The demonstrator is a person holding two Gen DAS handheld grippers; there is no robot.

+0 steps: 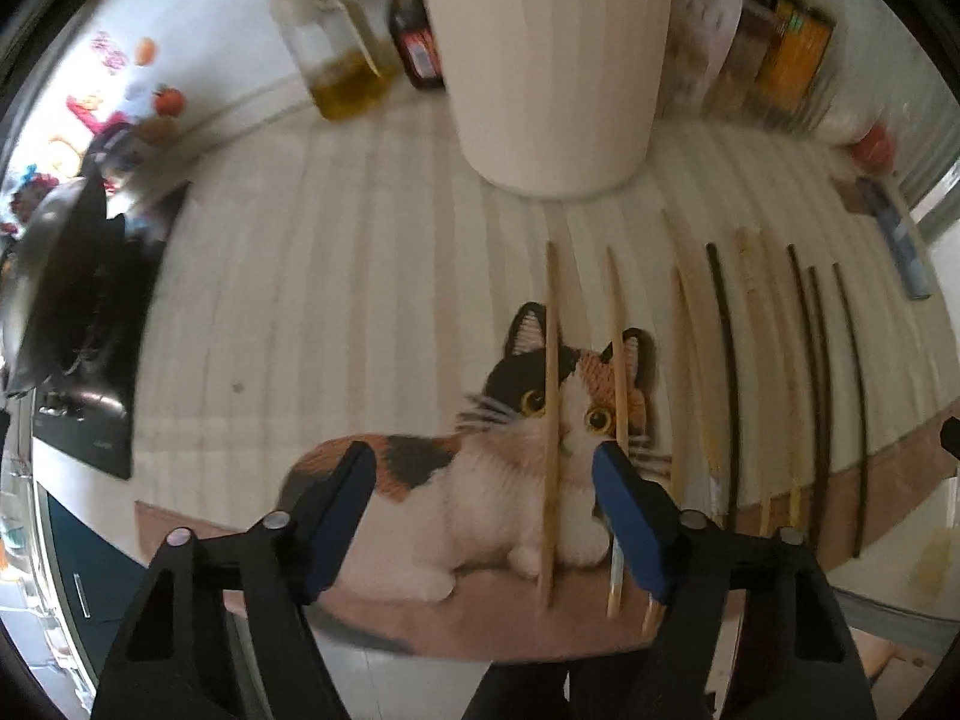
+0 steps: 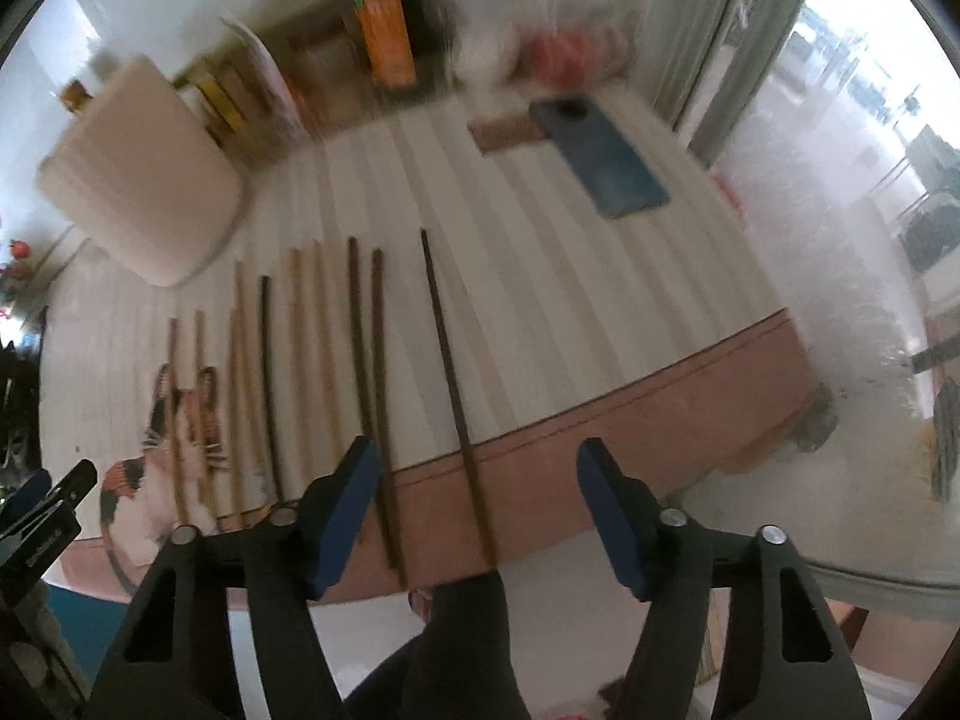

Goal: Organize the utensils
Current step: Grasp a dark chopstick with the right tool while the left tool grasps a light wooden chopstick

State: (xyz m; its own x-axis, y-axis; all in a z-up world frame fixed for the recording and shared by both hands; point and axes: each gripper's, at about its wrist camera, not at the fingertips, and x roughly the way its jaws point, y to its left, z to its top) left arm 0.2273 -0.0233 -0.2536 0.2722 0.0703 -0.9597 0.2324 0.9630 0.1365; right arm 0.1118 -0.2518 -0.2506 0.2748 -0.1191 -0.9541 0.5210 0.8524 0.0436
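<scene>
Claws (image 1: 483,480) (image 2: 480,480) gape wide, holding nothing.

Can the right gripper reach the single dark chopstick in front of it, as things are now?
Probably yes. The right gripper is open, and the dark chopstick lies between its fingers on the mat, apart from its neighbours. Nothing covers it, though it lies flat.

White wall (image 1: 198,30), cluttered table edge (image 2: 600,396), bright window (image 2: 870,120) with pale curtain (image 2: 756,42)
</scene>
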